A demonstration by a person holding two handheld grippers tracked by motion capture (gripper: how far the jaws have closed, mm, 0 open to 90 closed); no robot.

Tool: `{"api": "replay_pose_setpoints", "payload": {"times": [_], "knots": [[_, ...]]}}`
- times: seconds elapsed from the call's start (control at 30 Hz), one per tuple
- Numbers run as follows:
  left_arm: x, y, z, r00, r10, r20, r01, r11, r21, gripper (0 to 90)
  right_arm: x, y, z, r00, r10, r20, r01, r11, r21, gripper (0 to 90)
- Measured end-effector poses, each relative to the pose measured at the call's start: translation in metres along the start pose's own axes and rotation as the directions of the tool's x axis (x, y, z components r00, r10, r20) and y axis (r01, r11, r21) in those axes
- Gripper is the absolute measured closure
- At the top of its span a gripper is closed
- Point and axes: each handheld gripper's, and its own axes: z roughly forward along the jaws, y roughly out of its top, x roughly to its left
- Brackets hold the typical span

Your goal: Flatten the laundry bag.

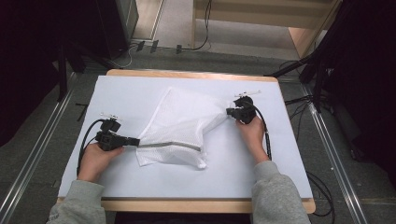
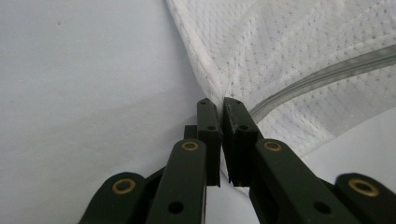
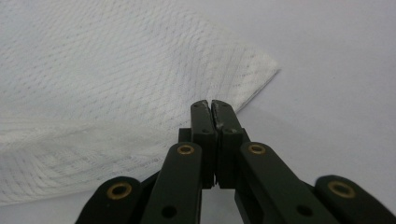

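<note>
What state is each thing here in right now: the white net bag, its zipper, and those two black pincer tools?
Mesh laundry bag: lying on the white table cover, rumpled, pulled between both grippers.
Zipper: looks closed along the bag's near edge.
Left gripper: shut on the bag's edge at the zipper end.
Right gripper: shut on the bag's far corner.

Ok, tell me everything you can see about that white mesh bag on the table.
The mesh bag is white, made of fine netted fabric, with a grey zipper running along its near side. It lies flat but rumpled on the white table cover, skewed diagonally. The left tool is shut on its edge close to the zipper's end, and the right tool is shut on its edge near a far corner, pulling the fabric between them.
</note>
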Motion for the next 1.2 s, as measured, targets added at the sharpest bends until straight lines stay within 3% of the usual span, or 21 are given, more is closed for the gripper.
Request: {"api": "replay_pose_setpoints", "payload": {"times": [0.07, 0.2, 0.3, 0.5, 0.67, 0.8, 1.0, 1.2], "knots": [[0.001, 0.000, -0.001, 0.9999, -0.006, 0.011, 0.006, 1.0000, -0.001, 85.4, 0.000, 0.000, 0.000, 1.0000, 0.000, -0.005, 0.000, 1.000, 0.002, 88.6], [0.003, -0.003, -0.007, 0.9999, 0.003, 0.013, -0.003, 0.9996, -0.028, 74.8, 0.004, 0.003, -0.014, 0.9994, 0.009, -0.035, -0.011, 0.999, -0.044, 80.2], [0.002, -0.004, -0.016, 0.9996, 0.026, -0.015, -0.027, 0.9972, -0.069, 64.0, 0.014, 0.002, -0.031, 0.9985, -0.026, -0.048, 0.022, 0.997, -0.079, 76.3], [0.004, 0.004, -0.022, 0.9987, 0.043, -0.027, -0.046, 0.9915, -0.122, 58.4, 0.030, -0.010, -0.052, 0.9947, -0.058, -0.085, 0.049, 0.994, -0.098, 72.7], [0.004, 0.018, -0.013, 0.9972, 0.069, -0.026, -0.072, 0.9878, -0.138, 56.6, 0.047, -0.025, -0.060, 0.9897, -0.080, -0.118, 0.072, 0.995, -0.071, 70.4], [0.005, 0.029, -0.001, 0.9964, 0.078, -0.033, -0.081, 0.9904, -0.112, 56.1, 0.061, -0.038, -0.065, 0.9827, -0.103, -0.154, 0.095, 0.994, -0.062, 69.1], [0.005, 0.046, 0.013, 0.9938, 0.104, -0.040, -0.108, 0.9880, -0.111, 56.1, 0.081, -0.056, -0.070, 0.9703, -0.122, -0.208, 0.113, 0.992, -0.056, 66.3], [0.007, 0.061, 0.029, 0.9922, 0.115, -0.047, -0.119, 0.9891, -0.086, 56.2, 0.095, -0.064, -0.067, 0.9640, -0.142, -0.224, 0.137, 0.990, -0.038, 63.8]]}}
